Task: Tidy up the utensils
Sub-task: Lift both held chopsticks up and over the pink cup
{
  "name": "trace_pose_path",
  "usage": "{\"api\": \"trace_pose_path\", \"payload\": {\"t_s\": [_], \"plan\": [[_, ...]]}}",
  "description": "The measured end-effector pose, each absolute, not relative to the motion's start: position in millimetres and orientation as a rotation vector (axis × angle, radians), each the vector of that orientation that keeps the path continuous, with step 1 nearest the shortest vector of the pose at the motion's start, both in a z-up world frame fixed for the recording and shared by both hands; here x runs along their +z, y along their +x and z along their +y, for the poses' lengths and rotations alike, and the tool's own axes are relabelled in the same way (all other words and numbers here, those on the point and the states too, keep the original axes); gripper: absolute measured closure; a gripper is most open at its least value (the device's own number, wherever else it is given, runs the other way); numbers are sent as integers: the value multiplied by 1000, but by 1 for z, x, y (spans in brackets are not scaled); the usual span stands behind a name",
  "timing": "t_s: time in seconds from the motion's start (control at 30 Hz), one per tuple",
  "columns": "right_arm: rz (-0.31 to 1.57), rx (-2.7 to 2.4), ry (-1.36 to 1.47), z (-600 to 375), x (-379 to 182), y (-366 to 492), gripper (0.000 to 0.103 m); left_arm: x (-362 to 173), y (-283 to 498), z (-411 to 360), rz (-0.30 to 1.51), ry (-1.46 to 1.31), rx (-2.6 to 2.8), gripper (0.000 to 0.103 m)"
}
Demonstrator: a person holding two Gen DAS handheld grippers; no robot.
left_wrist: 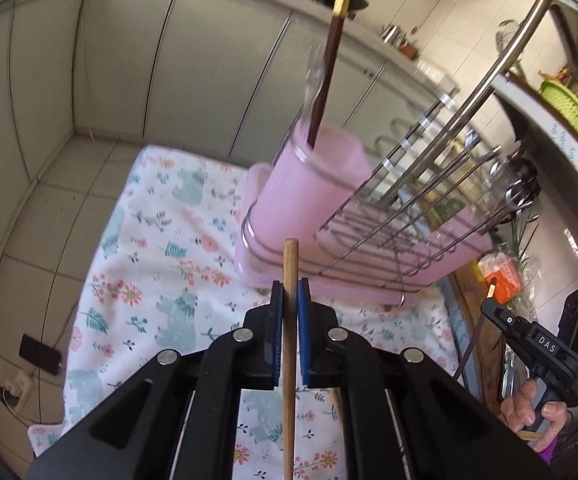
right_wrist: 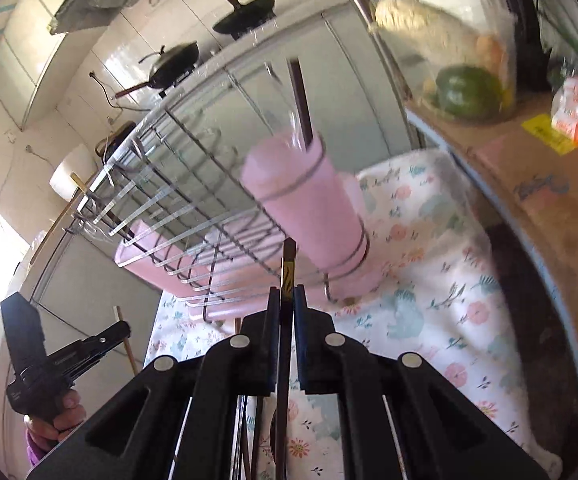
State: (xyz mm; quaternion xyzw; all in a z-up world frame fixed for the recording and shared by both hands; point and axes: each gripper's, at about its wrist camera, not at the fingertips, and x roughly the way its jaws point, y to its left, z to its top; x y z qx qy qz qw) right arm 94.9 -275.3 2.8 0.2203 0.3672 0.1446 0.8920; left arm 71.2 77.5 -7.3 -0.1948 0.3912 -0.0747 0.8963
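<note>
My left gripper (left_wrist: 290,292) is shut on a light wooden chopstick (left_wrist: 290,264) that points toward the pink utensil cup (left_wrist: 309,184). The cup sits in a wire ring on the dish rack (left_wrist: 409,200) and holds a dark brown chopstick with a gold tip (left_wrist: 329,64) and a clear utensil. My right gripper (right_wrist: 287,298) is shut on a dark chopstick with a gold band (right_wrist: 288,268), just below the same pink cup (right_wrist: 305,200). The right gripper also shows at the right edge of the left wrist view (left_wrist: 489,300).
The rack stands on a floral cloth (left_wrist: 161,248) over a pink drip tray (right_wrist: 161,256). A cardboard box (right_wrist: 529,168) with a bag of vegetables (right_wrist: 465,88) and an orange packet lies to the right. White cabinets and a stove with pans (right_wrist: 177,60) are behind.
</note>
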Motion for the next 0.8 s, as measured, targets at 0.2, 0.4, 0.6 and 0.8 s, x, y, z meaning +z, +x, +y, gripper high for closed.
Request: {"api": "trace_pose_path", "payload": {"t_s": [0.2,0.4,0.6,0.8], "plan": [[610,256,391,-280,30,79,97,22,56,77,665,-368,-157,97],[493,239,360,-279,48,64,97,42,43,74,583,-336,-156,97],[449,200,268,-269,50,60,97,47,36,70,529,-305,-153,97],[457,211,212,-257,45,60,97,46,28,65,450,-257,-137,97]]}}
